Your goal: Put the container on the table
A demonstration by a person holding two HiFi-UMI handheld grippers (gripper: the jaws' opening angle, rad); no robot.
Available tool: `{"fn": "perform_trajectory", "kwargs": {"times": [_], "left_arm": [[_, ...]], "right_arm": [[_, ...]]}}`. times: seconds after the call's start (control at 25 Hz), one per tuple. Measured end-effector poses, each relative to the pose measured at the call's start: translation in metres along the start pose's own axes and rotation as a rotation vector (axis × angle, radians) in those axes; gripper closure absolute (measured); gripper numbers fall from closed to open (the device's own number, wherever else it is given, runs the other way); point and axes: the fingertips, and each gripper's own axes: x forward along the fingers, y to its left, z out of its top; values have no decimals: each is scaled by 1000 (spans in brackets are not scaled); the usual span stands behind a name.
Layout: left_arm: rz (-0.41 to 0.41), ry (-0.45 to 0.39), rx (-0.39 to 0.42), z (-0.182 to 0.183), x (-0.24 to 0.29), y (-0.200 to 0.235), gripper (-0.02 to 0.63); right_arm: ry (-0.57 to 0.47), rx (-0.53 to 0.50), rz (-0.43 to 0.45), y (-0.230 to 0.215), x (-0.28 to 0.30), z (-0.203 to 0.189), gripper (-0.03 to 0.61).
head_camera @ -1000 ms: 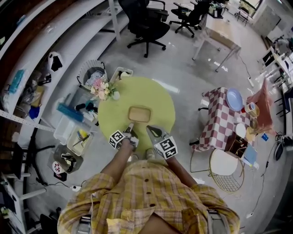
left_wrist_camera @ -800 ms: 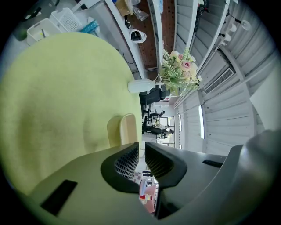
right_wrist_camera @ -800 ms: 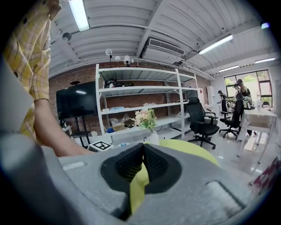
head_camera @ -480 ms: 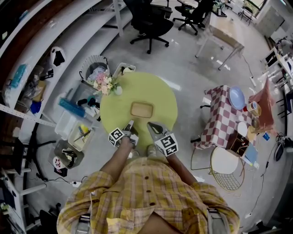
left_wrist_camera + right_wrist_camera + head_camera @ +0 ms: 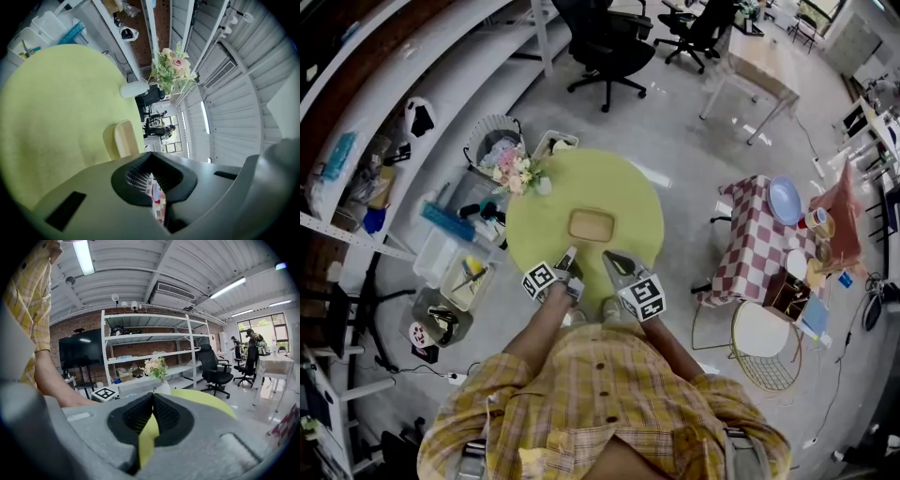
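A shallow tan container (image 5: pixel 590 225) rests near the middle of the round yellow-green table (image 5: pixel 542 220). Both grippers hover at the table's near edge, a short way short of the container. My left gripper (image 5: pixel 568 257) is shut with nothing in it, and its own view shows the container (image 5: pixel 123 139) lying ahead on the table (image 5: pixel 56 103). My right gripper (image 5: pixel 610 261) is also shut and empty. In the right gripper view the jaws (image 5: pixel 152 400) meet over the table's edge (image 5: pixel 206 399), and the left gripper's marker cube (image 5: pixel 104 393) shows to the left.
A white vase of flowers (image 5: pixel 517 174) stands at the table's far left edge. Bins and a wire basket (image 5: pixel 492 145) crowd the floor to the left. A checkered side table (image 5: pixel 769 248) and a wire stool (image 5: pixel 763 342) stand to the right, with office chairs (image 5: pixel 605 42) beyond.
The head view has shifted slightly. The container stays put on the table and both grippers hold about the same place, shut.
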Motion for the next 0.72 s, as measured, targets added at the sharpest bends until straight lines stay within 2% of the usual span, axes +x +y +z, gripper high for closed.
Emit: {"fn": "perform_trajectory", "kwargs": {"times": [0.24, 0.56, 0.72], "left_arm": [[-43, 69, 170, -7, 2, -28, 609], [-95, 123, 338, -20, 0, -54, 609], [-104, 151, 462, -22, -2, -68, 609]], "right_arm": [[-11, 35, -10, -2, -2, 0, 580], [-30, 87, -17, -6, -8, 1, 580], [-38, 110, -21, -7, -8, 1, 580]]}}
